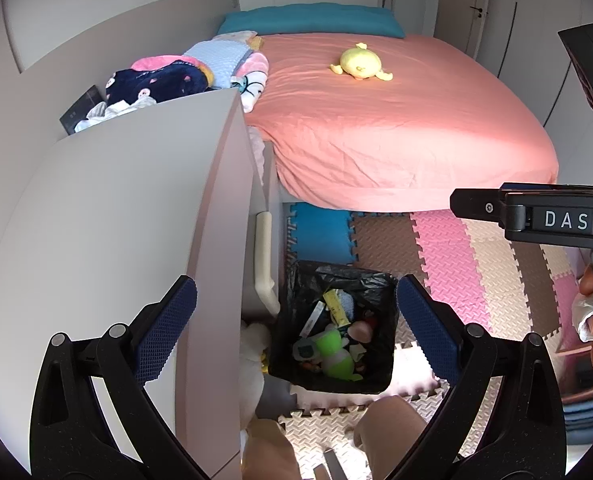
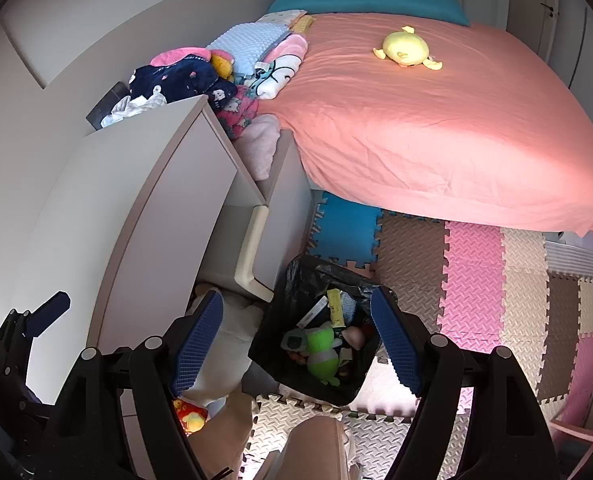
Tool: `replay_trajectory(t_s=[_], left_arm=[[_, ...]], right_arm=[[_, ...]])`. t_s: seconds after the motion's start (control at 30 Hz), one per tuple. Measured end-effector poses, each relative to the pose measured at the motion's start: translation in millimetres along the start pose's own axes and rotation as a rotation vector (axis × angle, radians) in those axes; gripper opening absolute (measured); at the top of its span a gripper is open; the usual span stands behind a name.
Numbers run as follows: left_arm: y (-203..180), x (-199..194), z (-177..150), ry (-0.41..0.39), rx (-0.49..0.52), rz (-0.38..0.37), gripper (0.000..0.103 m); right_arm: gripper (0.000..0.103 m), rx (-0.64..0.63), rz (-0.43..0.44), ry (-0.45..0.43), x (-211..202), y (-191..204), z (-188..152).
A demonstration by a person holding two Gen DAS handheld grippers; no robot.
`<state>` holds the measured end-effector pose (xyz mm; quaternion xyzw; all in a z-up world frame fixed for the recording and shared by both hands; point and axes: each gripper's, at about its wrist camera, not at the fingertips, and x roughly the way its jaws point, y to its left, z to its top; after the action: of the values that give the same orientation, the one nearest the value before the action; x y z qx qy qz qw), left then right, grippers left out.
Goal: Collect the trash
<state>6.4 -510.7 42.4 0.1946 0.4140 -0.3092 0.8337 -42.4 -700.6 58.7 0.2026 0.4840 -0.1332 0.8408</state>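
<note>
A bin lined with a black bag [image 1: 380,364] stands on the foam floor mat beside a white cabinet. It holds several pieces of trash, among them a bright green item [image 1: 332,354] and a yellow wrapper [image 1: 334,306]. My left gripper [image 1: 292,332] is open and empty, held above the bin. The bin also shows in the right wrist view [image 2: 272,344], with the same green item [image 2: 322,350] inside. My right gripper [image 2: 296,338] is open and empty, also above the bin. The right gripper's body [image 1: 536,216] shows at the right of the left wrist view.
A white cabinet [image 1: 108,220] stands left of the bin. A bed with a pink sheet [image 1: 396,128] carries a yellow plush toy [image 1: 360,64] and a heap of clothes [image 1: 184,76]. Coloured foam tiles [image 2: 476,280] cover the floor. A white plush [image 2: 224,344] lies by the cabinet.
</note>
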Motion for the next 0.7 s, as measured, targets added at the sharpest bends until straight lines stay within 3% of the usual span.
replay_trajectory(t_s=[0.3, 0.7], left_arm=[[22, -9, -14, 0.003, -0.030, 0.017, 0.097], [68, -28, -38, -0.005, -0.121, 0.053, 0.097]], right_arm=[[0.091, -0.001, 0.040, -0.007, 1, 24, -7], [0.100, -0.074, 0.067, -0.021, 0, 75, -12]])
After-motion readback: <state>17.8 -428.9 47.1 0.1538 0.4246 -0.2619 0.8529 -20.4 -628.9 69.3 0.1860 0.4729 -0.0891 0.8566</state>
